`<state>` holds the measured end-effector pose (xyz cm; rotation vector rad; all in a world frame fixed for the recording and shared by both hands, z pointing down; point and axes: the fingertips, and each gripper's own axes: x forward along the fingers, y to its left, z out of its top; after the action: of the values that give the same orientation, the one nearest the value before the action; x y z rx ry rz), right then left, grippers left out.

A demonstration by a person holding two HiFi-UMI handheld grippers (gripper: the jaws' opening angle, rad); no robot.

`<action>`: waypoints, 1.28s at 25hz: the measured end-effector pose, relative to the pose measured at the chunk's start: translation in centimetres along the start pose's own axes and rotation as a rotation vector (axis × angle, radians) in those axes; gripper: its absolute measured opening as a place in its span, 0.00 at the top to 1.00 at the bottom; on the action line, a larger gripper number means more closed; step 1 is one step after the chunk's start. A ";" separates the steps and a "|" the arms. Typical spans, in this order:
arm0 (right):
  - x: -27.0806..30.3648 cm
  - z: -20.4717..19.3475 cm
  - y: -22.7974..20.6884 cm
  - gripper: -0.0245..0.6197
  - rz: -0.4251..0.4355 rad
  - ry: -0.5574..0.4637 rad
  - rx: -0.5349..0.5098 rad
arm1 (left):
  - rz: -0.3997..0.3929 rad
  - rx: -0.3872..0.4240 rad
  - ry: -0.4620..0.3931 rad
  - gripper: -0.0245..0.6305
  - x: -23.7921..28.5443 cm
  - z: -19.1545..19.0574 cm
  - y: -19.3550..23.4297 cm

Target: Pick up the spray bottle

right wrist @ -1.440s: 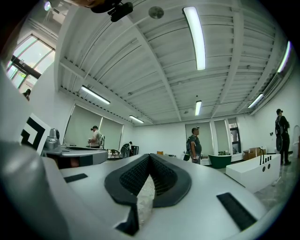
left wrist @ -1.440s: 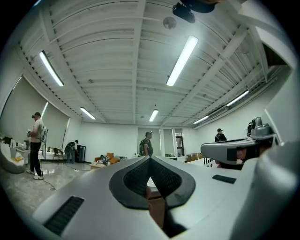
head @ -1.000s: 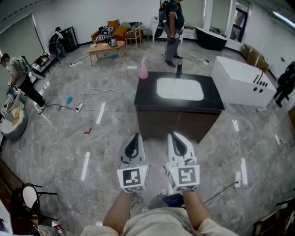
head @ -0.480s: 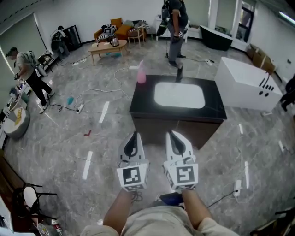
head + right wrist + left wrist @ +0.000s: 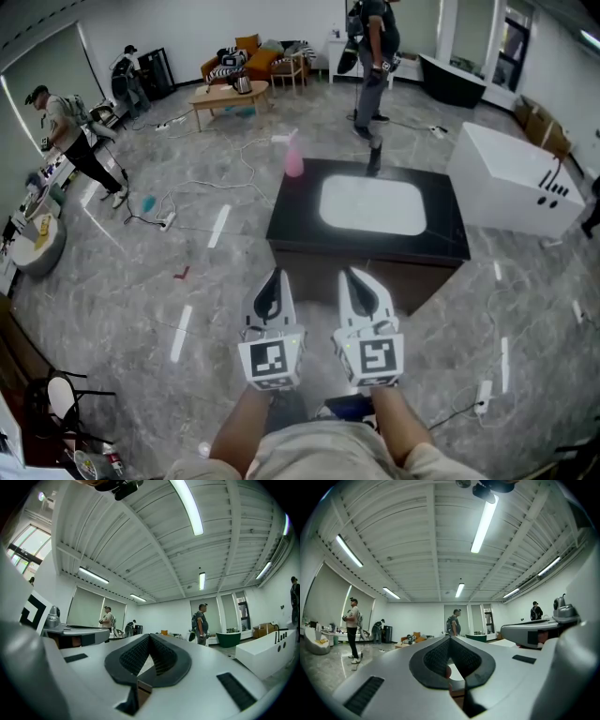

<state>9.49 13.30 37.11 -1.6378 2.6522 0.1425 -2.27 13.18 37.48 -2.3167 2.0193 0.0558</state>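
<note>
Both left gripper (image 5: 273, 277) and right gripper (image 5: 350, 277) fingers (image 5: 433, 660) pressed together, spray bottle (image 5: 293, 159) beside basin (image 5: 372, 206)

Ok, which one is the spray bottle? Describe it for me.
Find the black counter with the white sink in the middle of the floor. The spray bottle stands on its far left corner. It is pink with a pale top, unlike the dark tap behind the sink.

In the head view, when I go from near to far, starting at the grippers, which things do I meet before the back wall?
left gripper and right gripper side by side → white sink → pink spray bottle → wooden coffee table → orange sofa
</note>
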 end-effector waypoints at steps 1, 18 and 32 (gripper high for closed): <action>0.6 -0.1 0.0 0.96 -0.002 -0.001 -0.001 | -0.001 -0.001 0.002 0.96 0.5 -0.2 0.3; 14.4 -0.3 2.1 0.95 -0.048 0.015 -0.048 | -0.055 -0.018 -0.011 0.96 11.2 -1.2 9.5; 21.2 -1.2 2.8 0.95 -0.132 0.021 -0.043 | -0.153 -0.019 -0.013 0.96 16.9 -2.5 13.5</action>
<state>-2.50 -4.46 37.05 -1.8306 2.5628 0.1824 -13.42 -5.52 38.38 -2.4671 1.8372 0.0822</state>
